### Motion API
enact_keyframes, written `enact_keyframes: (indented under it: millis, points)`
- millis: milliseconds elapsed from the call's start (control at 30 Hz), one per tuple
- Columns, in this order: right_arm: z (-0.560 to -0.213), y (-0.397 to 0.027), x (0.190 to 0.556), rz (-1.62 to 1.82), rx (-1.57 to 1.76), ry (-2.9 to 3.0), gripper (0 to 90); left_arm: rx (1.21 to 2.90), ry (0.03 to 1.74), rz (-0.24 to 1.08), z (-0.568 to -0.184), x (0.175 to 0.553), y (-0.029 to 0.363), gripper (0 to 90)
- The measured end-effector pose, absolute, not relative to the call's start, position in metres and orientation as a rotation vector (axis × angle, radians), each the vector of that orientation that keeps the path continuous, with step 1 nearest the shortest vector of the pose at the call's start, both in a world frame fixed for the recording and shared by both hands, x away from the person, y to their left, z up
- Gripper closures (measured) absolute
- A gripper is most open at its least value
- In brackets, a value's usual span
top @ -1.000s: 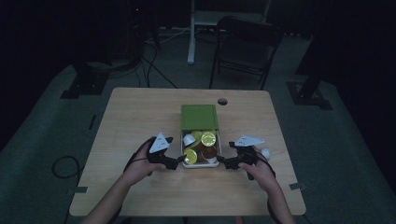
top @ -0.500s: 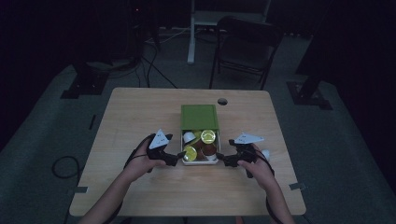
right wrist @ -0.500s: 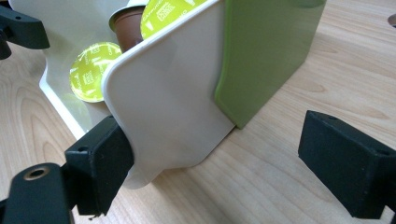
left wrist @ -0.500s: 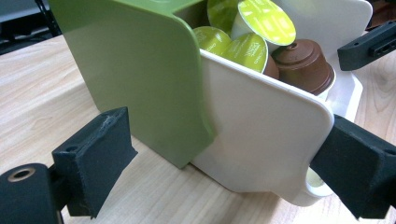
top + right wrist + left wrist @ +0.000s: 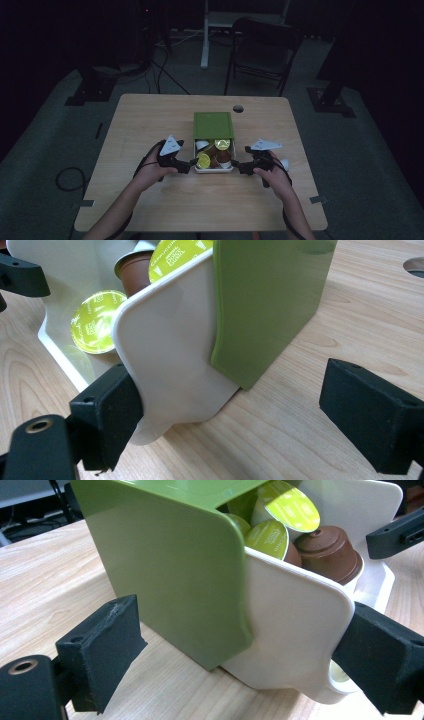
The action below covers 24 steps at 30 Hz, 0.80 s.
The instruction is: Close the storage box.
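A white plastic drawer tray (image 5: 214,169) sticks out at 6 o'clock from its green plastic box cover (image 5: 213,125) in the middle of the light wooden table (image 5: 150,120). Little coffee cups with yellow-green lids (image 5: 203,160) sit inside it. The left gripper (image 5: 191,163) waits at the tray's 9 o'clock, jaws apart. The right gripper (image 5: 235,165) waits at 3 o'clock, jaws apart too.
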State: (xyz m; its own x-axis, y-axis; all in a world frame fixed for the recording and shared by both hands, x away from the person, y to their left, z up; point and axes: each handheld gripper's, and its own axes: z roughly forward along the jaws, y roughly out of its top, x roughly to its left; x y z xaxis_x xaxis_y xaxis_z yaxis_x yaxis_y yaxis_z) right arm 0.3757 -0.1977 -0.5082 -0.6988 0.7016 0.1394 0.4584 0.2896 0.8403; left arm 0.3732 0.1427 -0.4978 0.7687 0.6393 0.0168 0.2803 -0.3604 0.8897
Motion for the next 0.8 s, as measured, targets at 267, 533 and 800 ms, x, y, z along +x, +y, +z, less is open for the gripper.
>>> enact_keyframes:
  millis: [267,533,800]
  points:
    - [-0.509,-0.197,0.38,1.374,1.093,2.284,11.6,1.944,0.714,0.45,-0.498,0.378,0.143,9.1]
    - [-0.51,-0.197,0.385,1.376,1.118,2.262,11.6,1.948,0.715,0.458,-0.498,0.383,0.142,9.1]
    - [-0.51,-0.195,0.39,1.367,1.14,2.242,11.2,1.941,0.723,0.468,-0.498,0.389,0.143,9.1]
